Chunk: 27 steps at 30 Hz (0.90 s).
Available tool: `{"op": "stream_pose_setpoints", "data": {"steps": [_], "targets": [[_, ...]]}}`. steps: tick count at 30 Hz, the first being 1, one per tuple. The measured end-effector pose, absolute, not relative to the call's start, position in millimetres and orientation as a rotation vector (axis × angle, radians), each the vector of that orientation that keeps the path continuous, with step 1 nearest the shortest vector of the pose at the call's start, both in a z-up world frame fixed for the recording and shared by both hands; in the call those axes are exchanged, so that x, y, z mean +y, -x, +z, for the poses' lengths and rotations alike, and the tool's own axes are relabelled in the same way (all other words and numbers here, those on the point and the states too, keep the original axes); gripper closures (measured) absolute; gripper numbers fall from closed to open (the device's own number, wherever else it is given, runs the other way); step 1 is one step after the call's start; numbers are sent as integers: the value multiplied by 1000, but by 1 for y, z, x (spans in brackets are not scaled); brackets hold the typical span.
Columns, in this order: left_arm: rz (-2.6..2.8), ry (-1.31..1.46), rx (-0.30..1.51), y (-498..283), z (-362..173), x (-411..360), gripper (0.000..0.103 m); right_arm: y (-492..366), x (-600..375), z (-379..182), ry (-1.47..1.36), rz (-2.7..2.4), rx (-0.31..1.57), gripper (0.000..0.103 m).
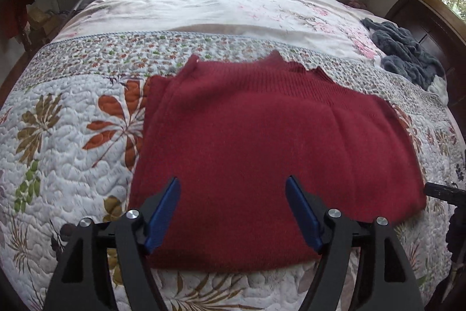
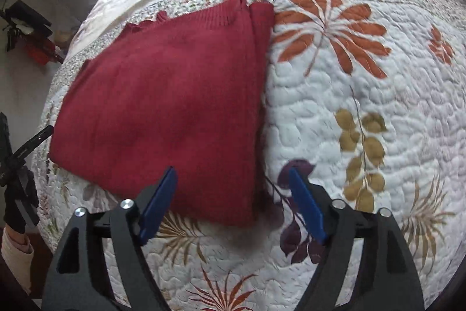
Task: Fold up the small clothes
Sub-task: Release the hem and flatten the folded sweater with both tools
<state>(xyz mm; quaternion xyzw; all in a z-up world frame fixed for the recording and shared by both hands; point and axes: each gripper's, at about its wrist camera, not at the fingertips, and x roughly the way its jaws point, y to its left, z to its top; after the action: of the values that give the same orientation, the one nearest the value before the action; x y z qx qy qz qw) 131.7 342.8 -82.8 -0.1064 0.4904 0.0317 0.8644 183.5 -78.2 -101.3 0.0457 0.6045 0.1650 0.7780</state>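
- Here, my left gripper hovers with jaws spread wide and empty over the near edge of the red knit sweater.
- My right gripper, equally wide, straddles the sweater's near right corner.
- The sweater lies folded on the floral quilt, long axis crosswise, ribbed hem farthest away.
- Layers underneath are hidden; judging by that, the left sits nearer its middle.

Dark red knit sweater — folded into a flat, roughly rectangular stack, ribbed edge at the far side — is laid on the quilted bedspread.
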Motion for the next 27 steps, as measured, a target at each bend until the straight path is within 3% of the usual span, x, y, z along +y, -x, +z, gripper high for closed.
{"op": "stream_pose_setpoints", "data": {"steps": [3,5,8,9,10,16,27], "targets": [[84,242,1060,-126,-96,344,28,-179,-75,-107,-97,354,1318,19],[99,231,1064,-123,-100,344,28,-178,-70,-108,-61,343,1302,24],[105,219,1070,-121,-101,342,28,-183,-66,-107,-26,318,1300,59],[103,220,1068,-120,-99,342,28,-184,-67,-105,-46,340,1305,82],[99,219,1062,-118,-96,341,28,-185,-70,-103,-94,380,1323,94],[92,195,1042,-113,-87,340,28,-181,-70,-87,-56,388,1277,95],[102,160,1097,-113,-121,346,28,-185,-77,-130,-69,331,1363,94]]}}
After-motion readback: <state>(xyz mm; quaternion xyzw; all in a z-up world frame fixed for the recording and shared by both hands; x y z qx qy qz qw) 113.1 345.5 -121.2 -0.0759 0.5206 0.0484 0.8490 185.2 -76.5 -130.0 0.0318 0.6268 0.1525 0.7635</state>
